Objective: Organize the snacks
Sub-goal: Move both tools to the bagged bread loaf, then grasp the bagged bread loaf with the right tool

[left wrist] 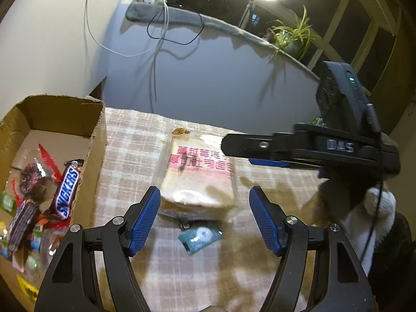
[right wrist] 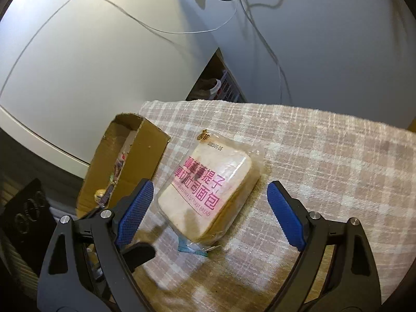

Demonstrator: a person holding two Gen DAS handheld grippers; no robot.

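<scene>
Lying flat on checked cloth (right wrist: 325, 156), bread packet (right wrist: 208, 192) sits just ahead of both wide-open, empty grippers: left gripper (left wrist: 205, 208), right gripper (right wrist: 210, 202).

Open checked cloth on worktop (right wrist: 325, 156) right of bread pack (right wrist: 208, 195) & toward far edge: free to pass. Left blocked by cardboard box (left wrist: 97, 140) wall, standing just beside pack; box floor crowded w/ snacks, e.g. Snickers bar (left wrist: 67, 188). Small teal packet (left wrist: 200, 236) lying at pack's near edge. Right gripper (left wrist: 235, 153) reaching across over pack's far right side.
</scene>
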